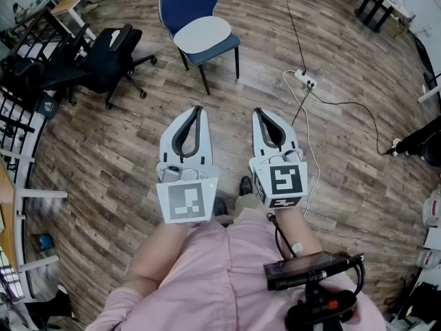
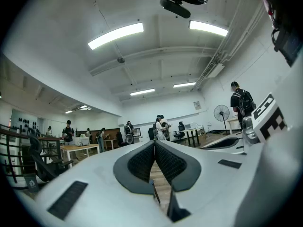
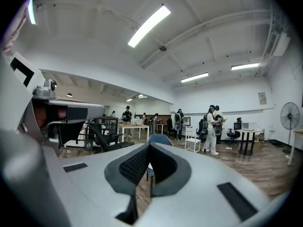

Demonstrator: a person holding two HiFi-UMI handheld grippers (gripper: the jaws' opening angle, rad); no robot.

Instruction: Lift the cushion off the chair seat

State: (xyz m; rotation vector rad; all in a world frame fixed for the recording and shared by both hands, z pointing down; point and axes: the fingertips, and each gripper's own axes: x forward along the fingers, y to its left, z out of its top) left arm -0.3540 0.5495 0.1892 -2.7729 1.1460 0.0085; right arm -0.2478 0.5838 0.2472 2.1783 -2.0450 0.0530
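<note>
A pale oval cushion (image 1: pixel 202 34) lies on the seat of a blue chair (image 1: pixel 186 2) at the top middle of the head view, well ahead of both grippers. My left gripper (image 1: pixel 198 108) (image 2: pixel 155 142) and right gripper (image 1: pixel 259 112) (image 3: pixel 148 145) are held side by side over the wooden floor, pointing toward the chair. Both are shut, with nothing between their jaws. In the right gripper view the blue chair (image 3: pixel 160 139) shows just past the jaw tips. In the left gripper view the chair is hidden.
A black office chair (image 1: pixel 103 57) stands to the left of the blue chair. A power strip (image 1: pixel 305 80) with trailing cables lies on the floor to the right. Metal racks (image 1: pixel 17 116) line the left side. Several people (image 3: pixel 211 129) stand among desks far off.
</note>
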